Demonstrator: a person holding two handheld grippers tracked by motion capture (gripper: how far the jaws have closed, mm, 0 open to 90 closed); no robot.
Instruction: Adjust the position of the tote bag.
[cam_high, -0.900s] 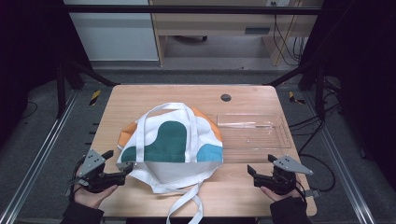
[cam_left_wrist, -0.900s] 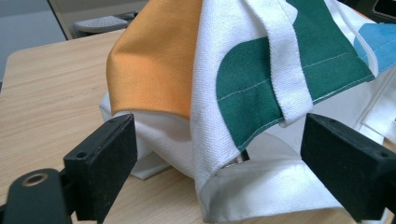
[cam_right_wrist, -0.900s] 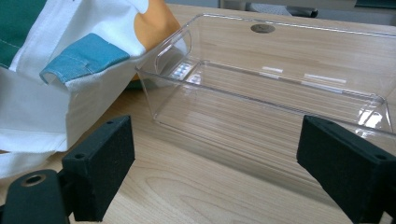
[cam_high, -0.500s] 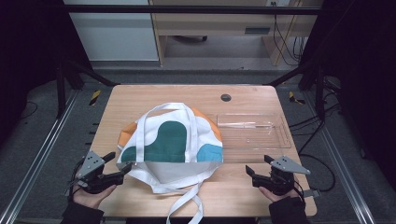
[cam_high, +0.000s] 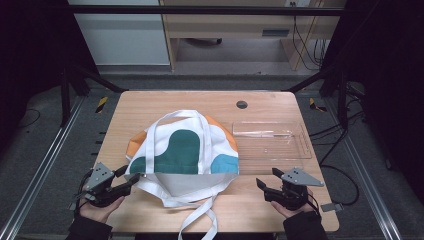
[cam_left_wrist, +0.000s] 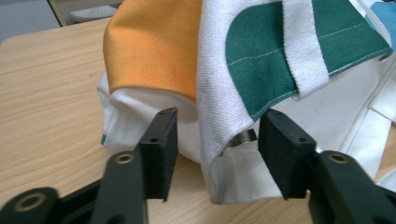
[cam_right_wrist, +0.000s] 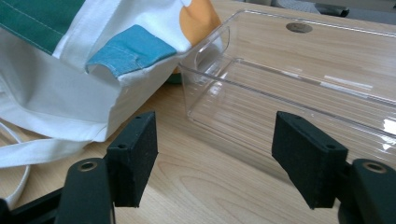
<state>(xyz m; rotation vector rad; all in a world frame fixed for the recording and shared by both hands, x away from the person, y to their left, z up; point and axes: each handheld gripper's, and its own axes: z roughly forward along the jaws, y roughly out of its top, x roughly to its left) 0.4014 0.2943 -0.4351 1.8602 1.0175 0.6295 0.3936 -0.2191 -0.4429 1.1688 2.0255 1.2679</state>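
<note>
The bag (cam_left_wrist: 243, 93) corner, lower centre, should be pinched squarely by the open left gripper (cam_left_wrist: 217, 140) (right gripper (cam_right_wrist: 215, 154) open, empty).

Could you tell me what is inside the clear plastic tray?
The clear plastic tray looks empty through its walls; the tote bag overlaps its left end, hiding that corner.

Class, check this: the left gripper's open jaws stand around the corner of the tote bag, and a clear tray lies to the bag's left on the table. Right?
Not quite. The high view shows the clear tray to the right of the tote bag, not its left. The left gripper part holds.
</note>
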